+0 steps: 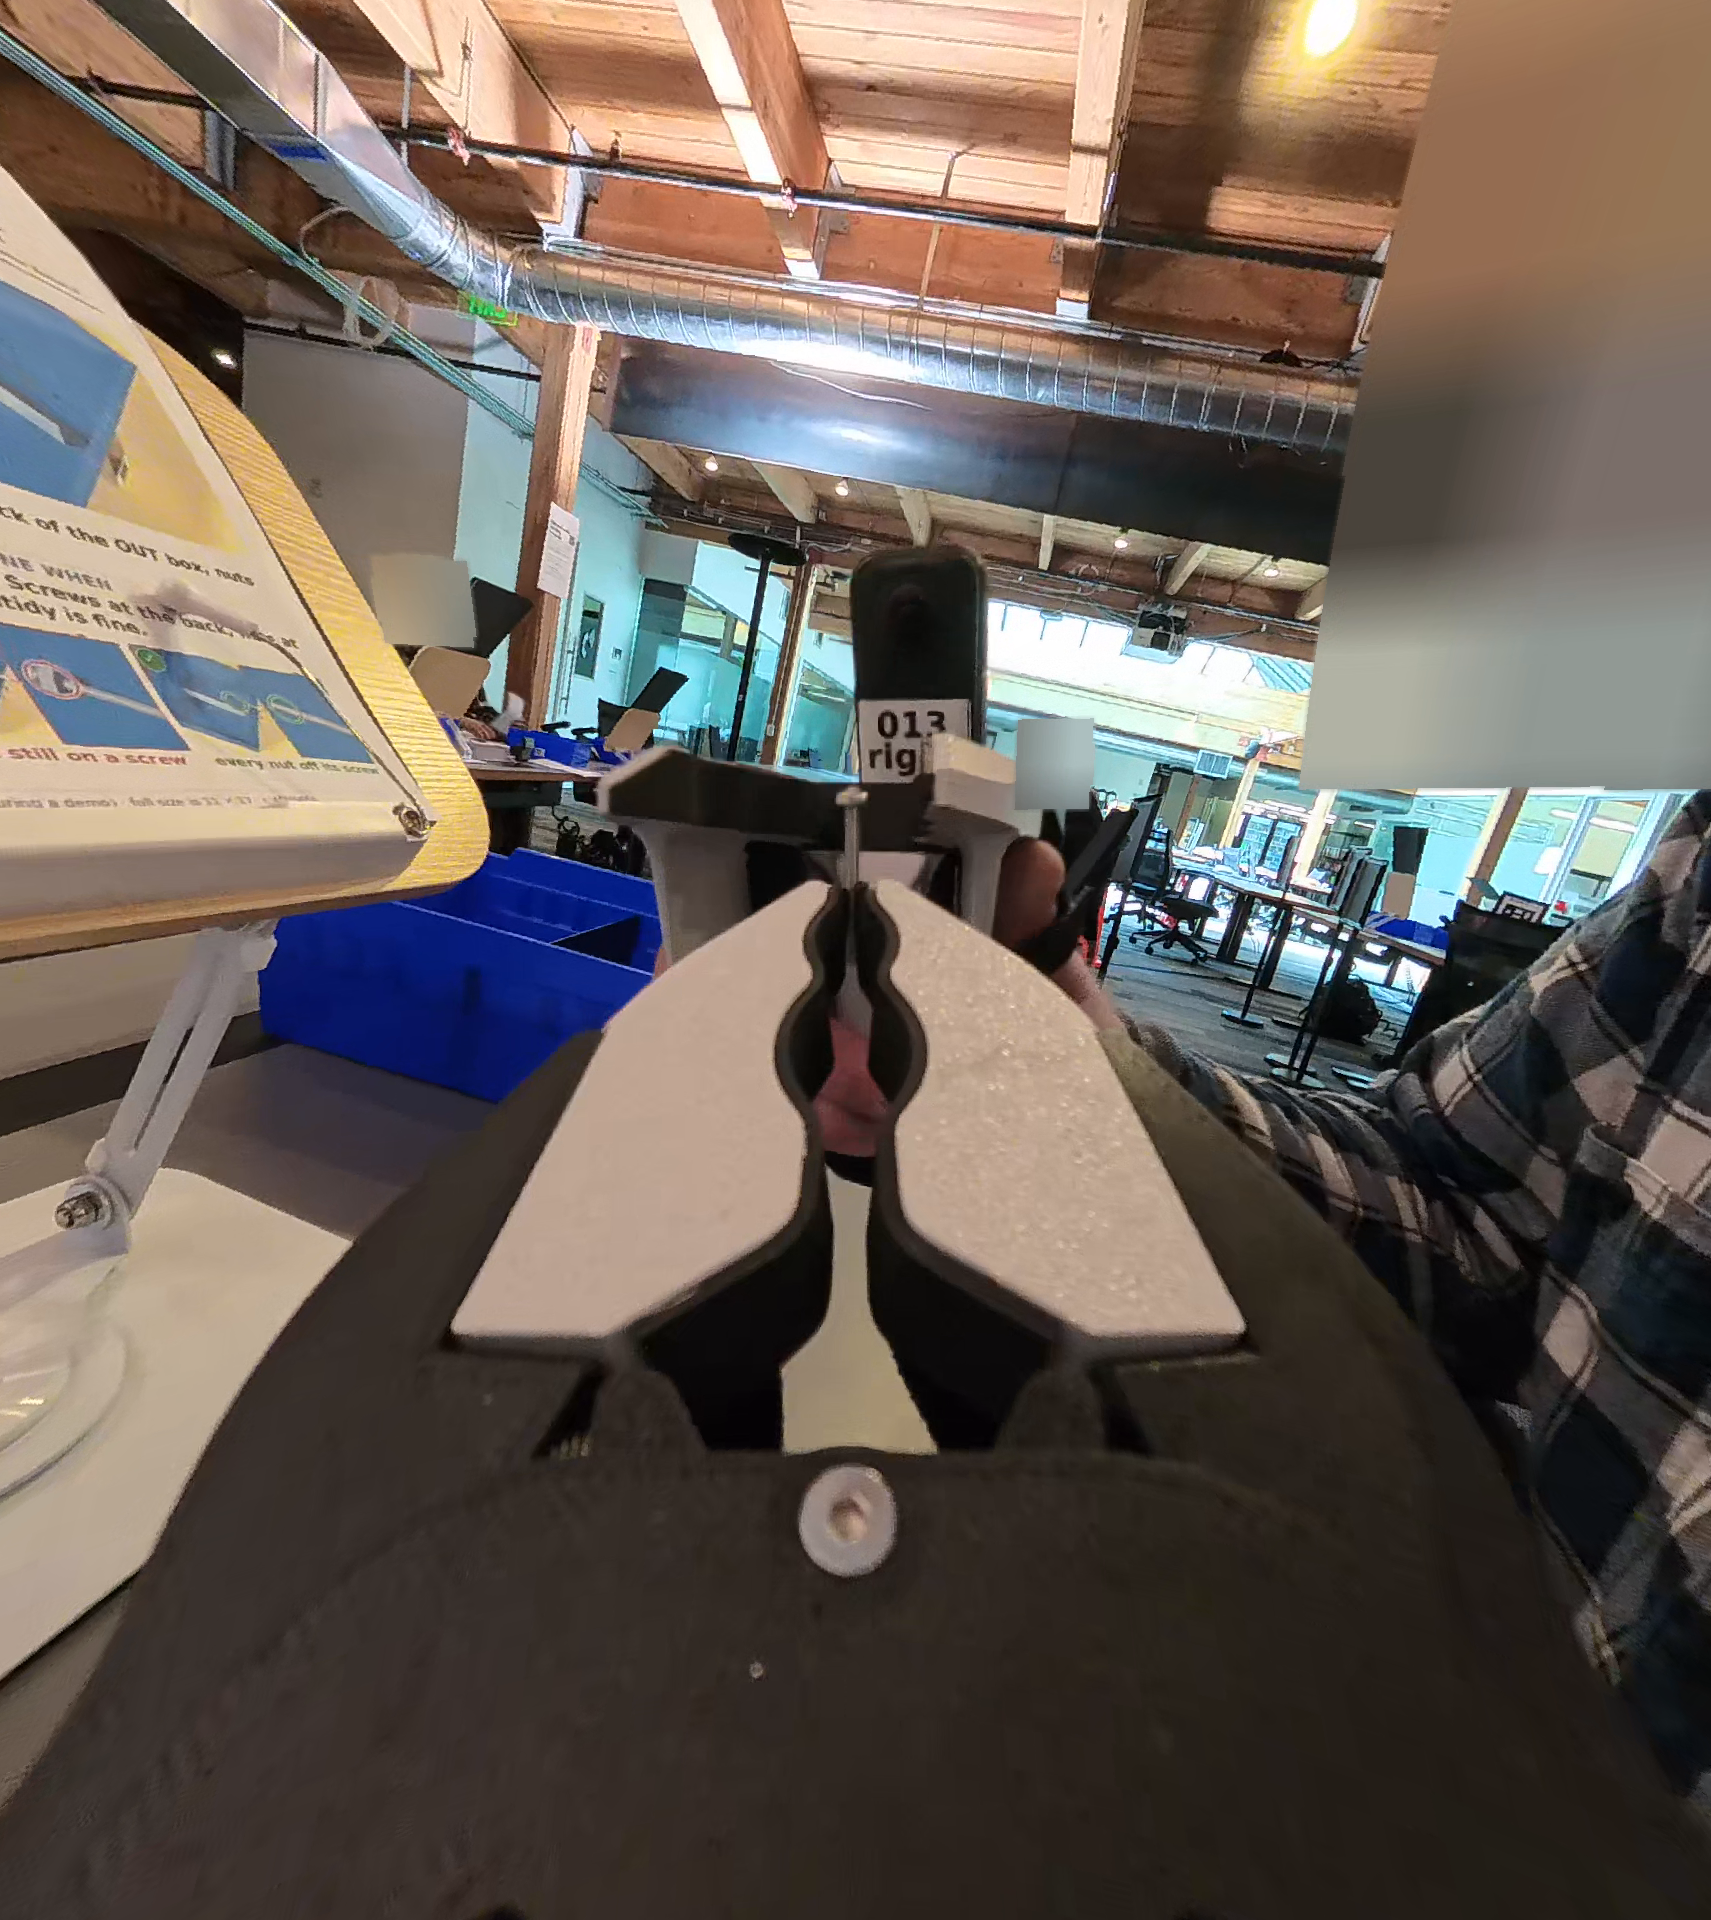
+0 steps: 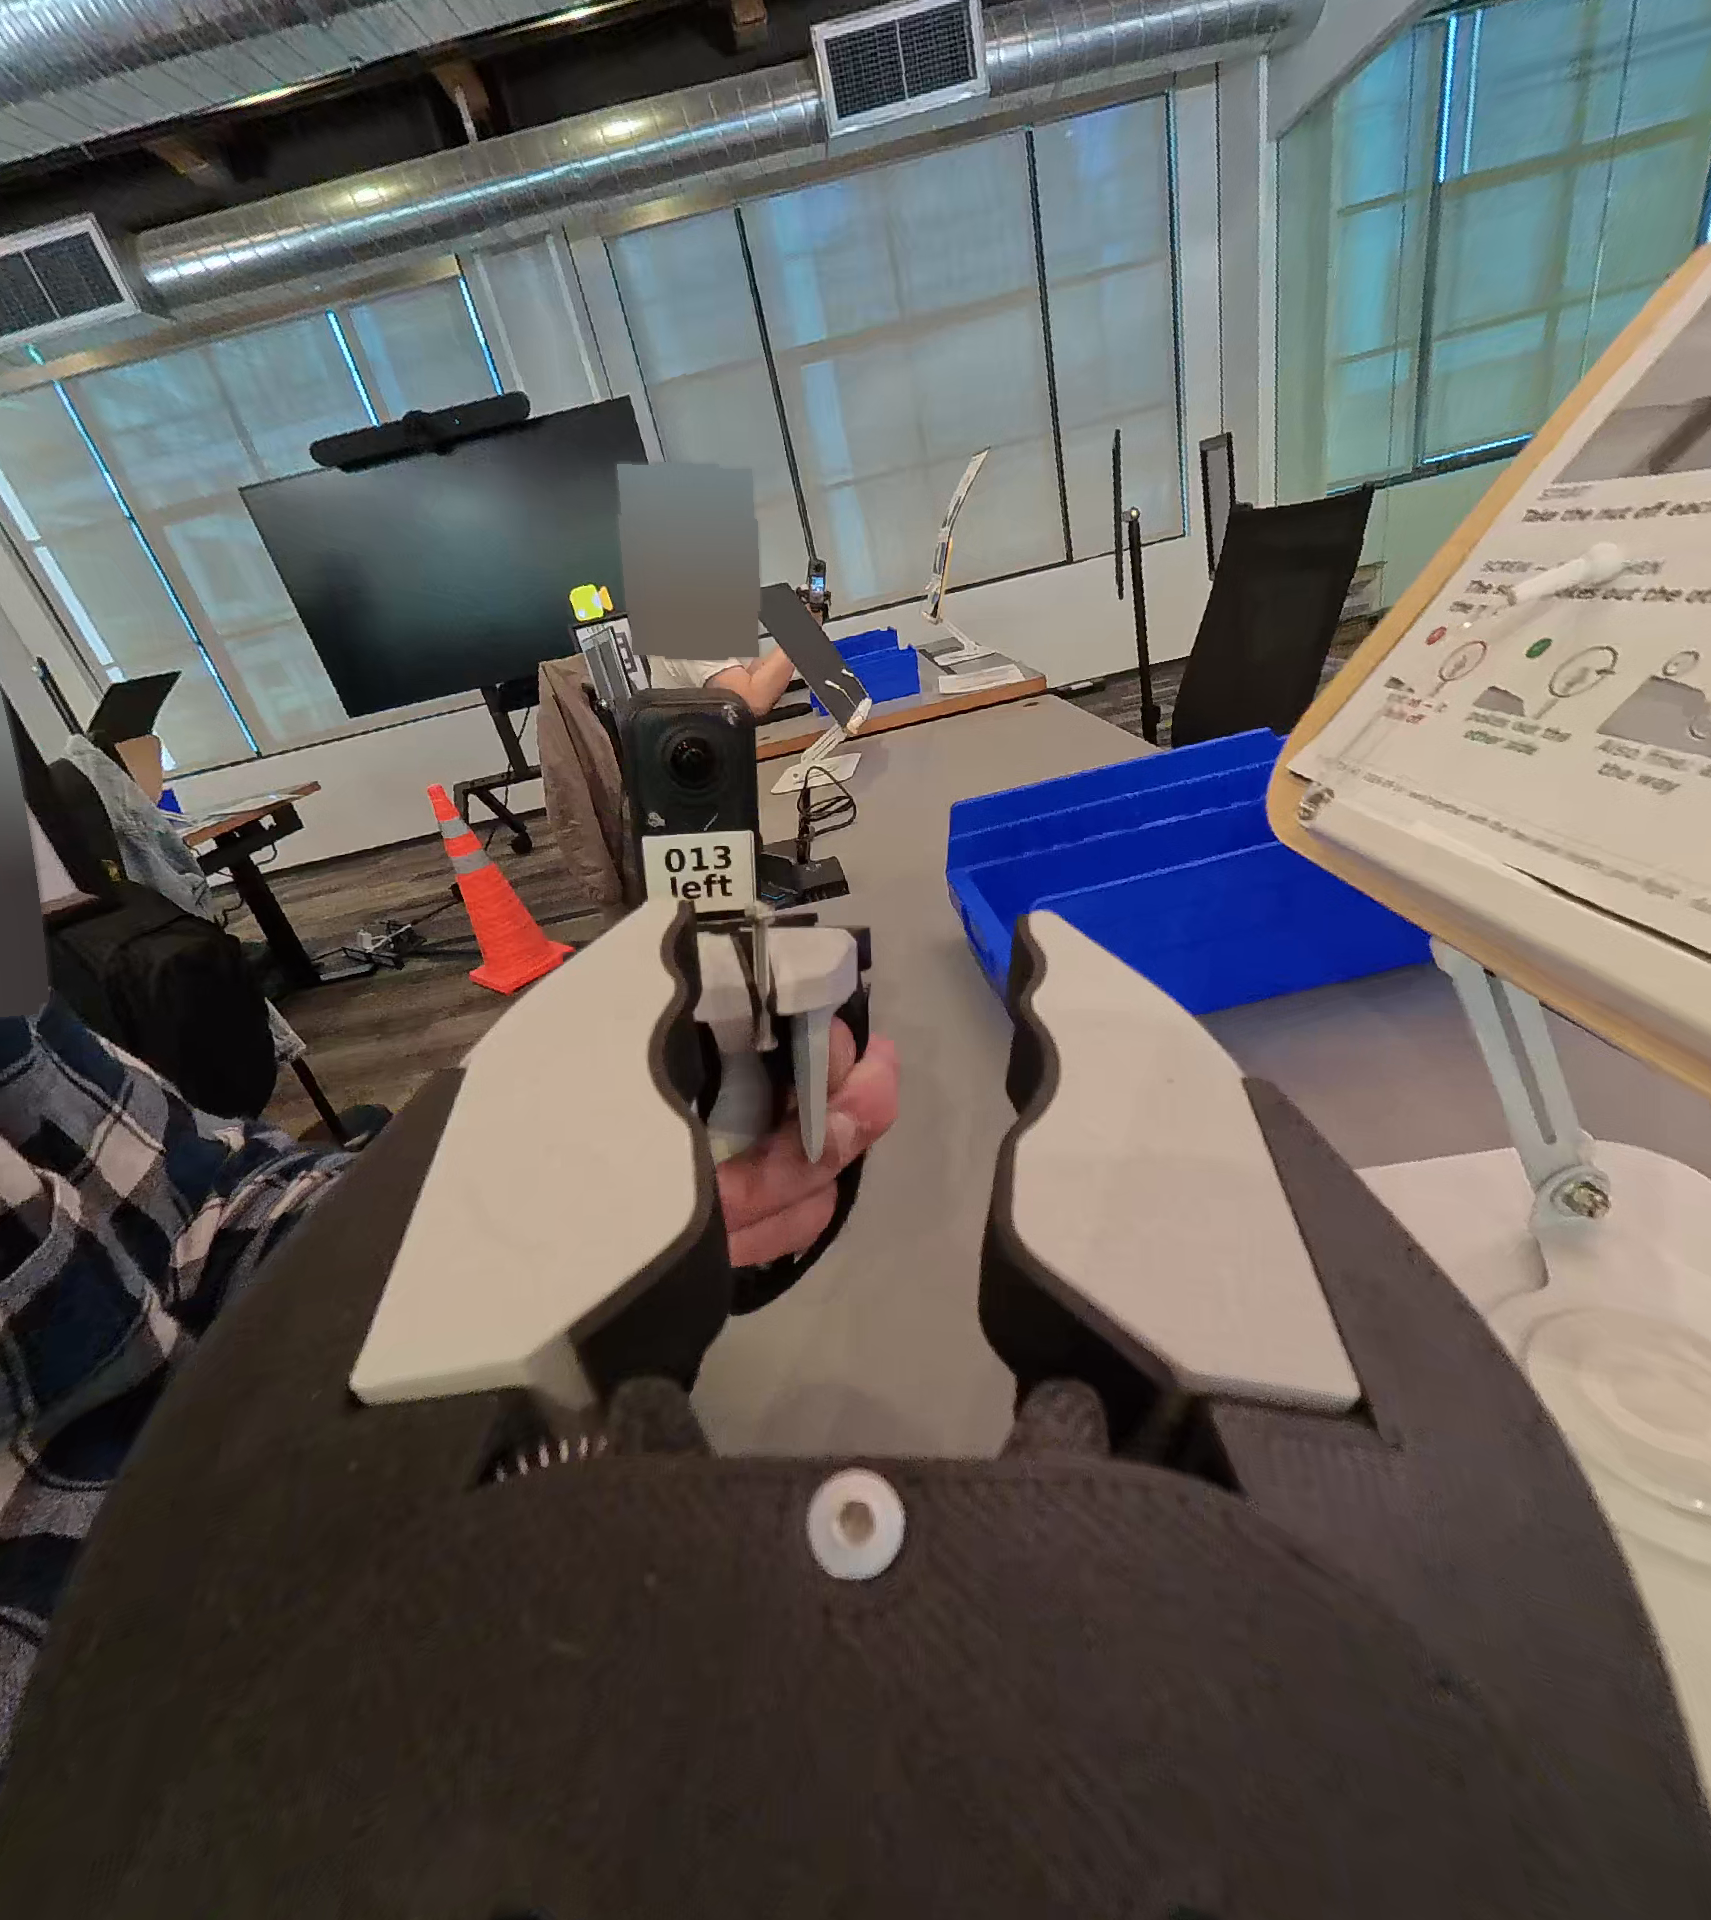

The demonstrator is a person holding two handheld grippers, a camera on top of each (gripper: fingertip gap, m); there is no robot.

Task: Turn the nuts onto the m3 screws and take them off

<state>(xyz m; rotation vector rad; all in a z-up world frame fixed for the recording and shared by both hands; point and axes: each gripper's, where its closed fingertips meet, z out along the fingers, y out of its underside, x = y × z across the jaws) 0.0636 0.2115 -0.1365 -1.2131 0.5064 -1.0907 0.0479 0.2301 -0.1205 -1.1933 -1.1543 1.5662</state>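
My left gripper [image 1: 849,896] is shut on a thin metal screw [image 1: 849,836]. The screw stands upright out of the fingertips with its head on top. My right gripper [image 2: 856,935] is open, with nothing between its pads. The two grippers face each other above the grey table [image 2: 934,1195]. In the right wrist view the left gripper [image 2: 778,987] and its screw [image 2: 759,977] sit close to my right gripper's left finger [image 2: 622,1039], apart from the pad. In the left wrist view the right gripper [image 1: 809,821] shows just behind the screw head, its fingers spread wide.
A blue divided bin [image 1: 456,966] stands on the table and also shows in the right wrist view [image 2: 1173,883]. An instruction board on a white stand [image 1: 103,582] leans beside it [image 2: 1578,675]. A plaid sleeve [image 1: 1557,1143] lies at the side. An orange cone [image 2: 492,904] stands on the floor. Only a small space, under 4 cm, lies between the two pairs of fingers.
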